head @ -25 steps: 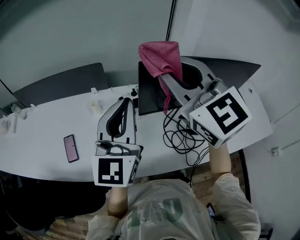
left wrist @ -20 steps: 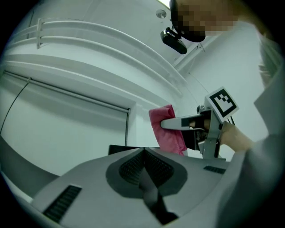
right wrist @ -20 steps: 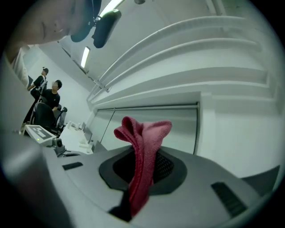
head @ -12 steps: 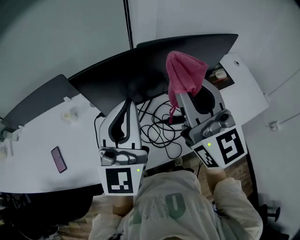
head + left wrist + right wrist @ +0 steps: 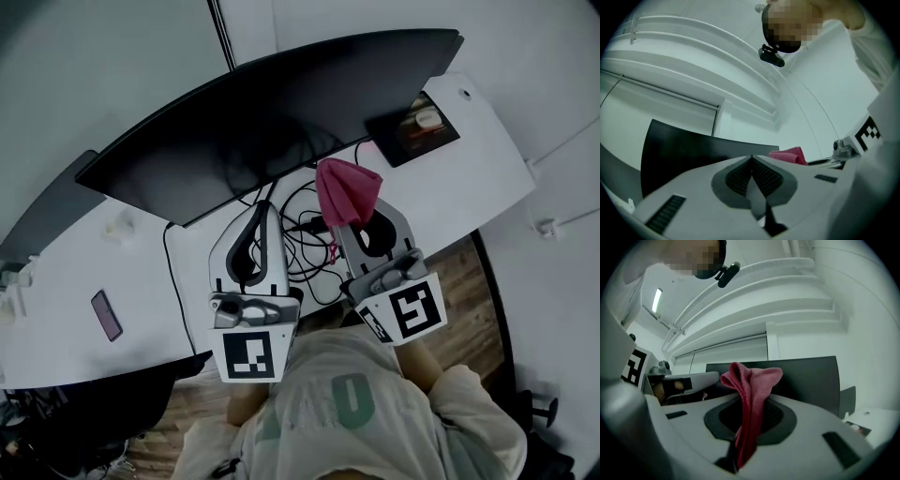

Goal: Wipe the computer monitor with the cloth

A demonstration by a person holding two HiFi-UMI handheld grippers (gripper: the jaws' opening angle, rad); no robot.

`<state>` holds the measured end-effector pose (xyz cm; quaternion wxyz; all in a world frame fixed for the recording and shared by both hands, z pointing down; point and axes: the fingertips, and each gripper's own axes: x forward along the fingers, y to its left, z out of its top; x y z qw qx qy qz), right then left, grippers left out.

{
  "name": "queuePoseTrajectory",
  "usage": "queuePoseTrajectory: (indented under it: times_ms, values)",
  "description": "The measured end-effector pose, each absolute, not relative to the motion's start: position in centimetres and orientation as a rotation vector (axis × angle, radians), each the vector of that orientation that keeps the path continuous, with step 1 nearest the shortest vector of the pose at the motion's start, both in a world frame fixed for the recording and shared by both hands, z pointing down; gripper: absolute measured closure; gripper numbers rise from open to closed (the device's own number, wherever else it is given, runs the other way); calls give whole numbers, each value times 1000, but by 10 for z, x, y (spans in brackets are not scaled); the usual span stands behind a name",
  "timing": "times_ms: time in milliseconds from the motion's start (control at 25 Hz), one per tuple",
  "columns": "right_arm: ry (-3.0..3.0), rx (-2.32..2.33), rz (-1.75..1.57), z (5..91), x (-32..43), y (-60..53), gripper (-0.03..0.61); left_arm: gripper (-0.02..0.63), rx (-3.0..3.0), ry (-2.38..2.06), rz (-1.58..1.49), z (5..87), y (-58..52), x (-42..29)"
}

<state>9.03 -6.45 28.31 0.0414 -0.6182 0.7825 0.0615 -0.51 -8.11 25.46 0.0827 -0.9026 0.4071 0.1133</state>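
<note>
**Pink cloth pinched just below the monitor's lower edge**

The right gripper (image 5: pixel 356 228) is clamped on a crumpled pink cloth (image 5: pixel 348 191). The cloth bunches above the jaw tips, with a strip trailing down between the pads. The cloth sits close under the bottom edge of the wide black curved monitor (image 5: pixel 234 131); whether it touches the screen cannot be told.

The left gripper (image 5: pixel 263 208) hangs beside the right one with its jaws pressed together and nothing between them. It points at the same edge.

Both tools hover over a tangle of black cables (image 5: pixel 305 253) on the white desk (image 5: pixel 487 173). Their marker cubes reach back past the desk's front edge, over wooden floor.

Bare desktop lies to the left, out to a dark phone (image 5: pixel 106 315). A dark mouse pad (image 5: pixel 412 131) fills the corner by the monitor's right end.
</note>
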Motion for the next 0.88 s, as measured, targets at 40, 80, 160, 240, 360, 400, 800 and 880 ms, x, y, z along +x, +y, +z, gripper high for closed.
queuePoseTrajectory:
  times_ms: [40, 80, 160, 240, 360, 400, 800, 880]
  values:
    - [2399, -1891, 185, 285, 91, -64, 522, 598, -2702, 1210, 332, 256, -81, -2]
    - [2402, -1893, 190, 286, 91, -63, 522, 598, -2707, 1203, 332, 257, -80, 0]
    - [2402, -1901, 199, 287, 93, -62, 522, 598, -2712, 1188, 334, 257, -79, 4]
    - [2398, -1903, 193, 288, 93, -63, 522, 598, -2713, 1181, 326, 257, -79, 5]
    - [2404, -1908, 195, 289, 89, -64, 522, 598, -2716, 1189, 320, 258, -83, 2]
    - [2408, -1909, 199, 289, 88, -64, 522, 598, -2716, 1192, 321, 258, -84, 1]
    - [2426, -1905, 229, 286, 78, -67, 522, 598, -2721, 1185, 337, 255, -86, -3]
    - [2429, -1906, 231, 286, 76, -68, 522, 598, -2716, 1186, 337, 255, -86, -6]
